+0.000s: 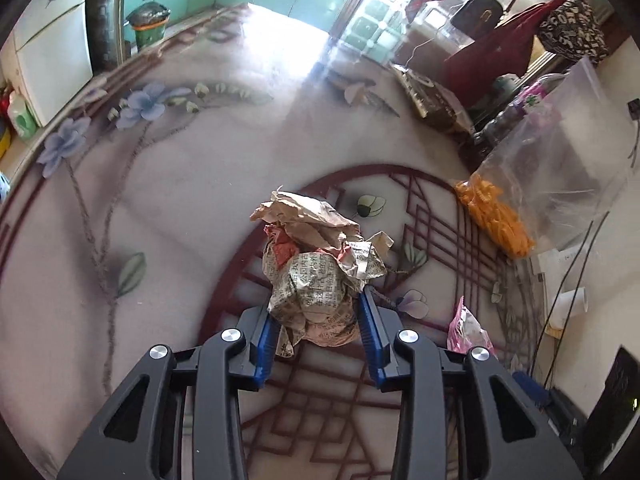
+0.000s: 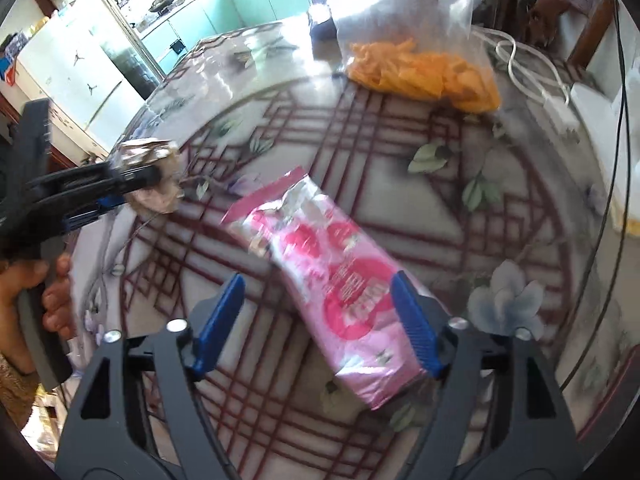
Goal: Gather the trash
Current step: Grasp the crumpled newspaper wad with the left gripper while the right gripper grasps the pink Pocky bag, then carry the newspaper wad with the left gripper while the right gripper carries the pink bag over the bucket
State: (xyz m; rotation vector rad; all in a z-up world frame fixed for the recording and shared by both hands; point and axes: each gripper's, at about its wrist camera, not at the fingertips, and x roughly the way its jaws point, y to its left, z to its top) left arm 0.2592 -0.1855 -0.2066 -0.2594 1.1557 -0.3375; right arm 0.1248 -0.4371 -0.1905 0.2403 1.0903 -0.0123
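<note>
My left gripper [image 1: 318, 308] is shut on a crumpled wad of brown printed paper [image 1: 316, 264], held above the round glass table. The same gripper and wad show in the right wrist view [image 2: 154, 176] at the left. A pink snack wrapper [image 2: 332, 280] lies flat on the table between the wide-apart blue fingers of my right gripper [image 2: 318, 316], which is open and empty; the right finger is close to the wrapper's edge. The wrapper's tip also shows in the left wrist view [image 1: 466, 326].
A clear plastic bag with orange snacks [image 2: 420, 72] stands at the table's far side, also in the left wrist view [image 1: 496, 216]. A white cable [image 2: 532, 76] lies at the right. A bin with a dark bag [image 1: 149, 24] stands on the floor beyond the table. Chairs with clothes [image 1: 520, 48] stand far right.
</note>
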